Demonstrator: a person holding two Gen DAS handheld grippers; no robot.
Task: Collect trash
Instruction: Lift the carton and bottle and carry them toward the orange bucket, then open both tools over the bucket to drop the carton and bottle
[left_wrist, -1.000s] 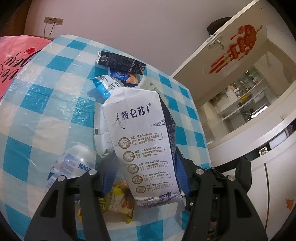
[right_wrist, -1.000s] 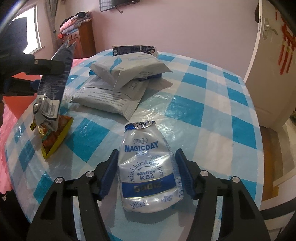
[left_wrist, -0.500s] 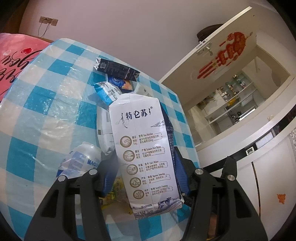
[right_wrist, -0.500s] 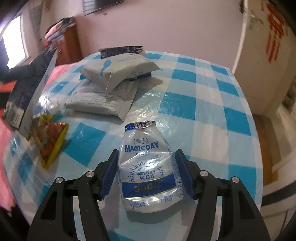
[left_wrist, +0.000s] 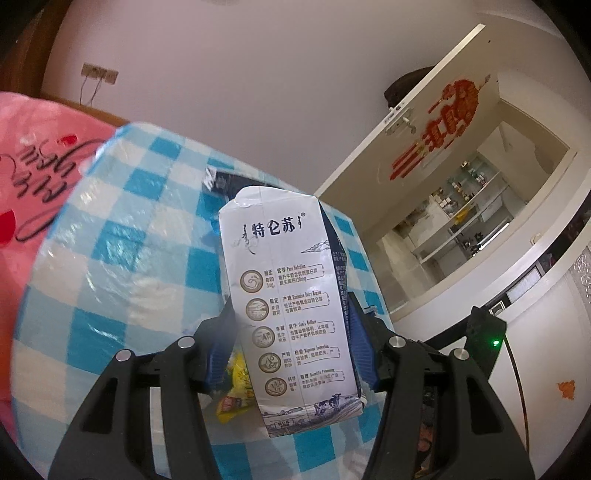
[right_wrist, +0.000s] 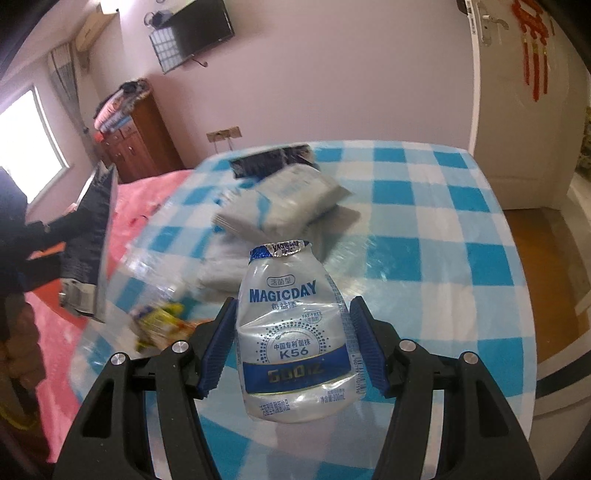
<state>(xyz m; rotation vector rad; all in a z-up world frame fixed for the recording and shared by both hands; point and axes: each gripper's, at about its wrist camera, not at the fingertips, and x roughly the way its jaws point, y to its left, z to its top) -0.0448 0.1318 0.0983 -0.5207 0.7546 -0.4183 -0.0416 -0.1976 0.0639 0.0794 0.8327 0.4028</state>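
Left gripper (left_wrist: 291, 347): clamped on a flattened white milk carton (left_wrist: 288, 306), its blue pads pressed to both sides, held upright above the checked table (left_wrist: 110, 266).
Milk carton: creased white panel with black Chinese lettering, 5 round brown emblems in a column, a small cow printed at the bottom, a dark blue side panel.
Right gripper (right_wrist: 291, 347): closed on a crushed clear bottle (right_wrist: 293, 343), lifted above the table.
Bottle: dented plastic marked MAGICDAY and K56, a blue band low down, torn foil lid at the mouth.
Table: blue-and-white checks under shiny plastic; grey-white wrappers (right_wrist: 284, 199) and a dark packet (right_wrist: 273, 162) piled toward the far end, a yellow snack wrapper (right_wrist: 159, 321) nearer, blurred.
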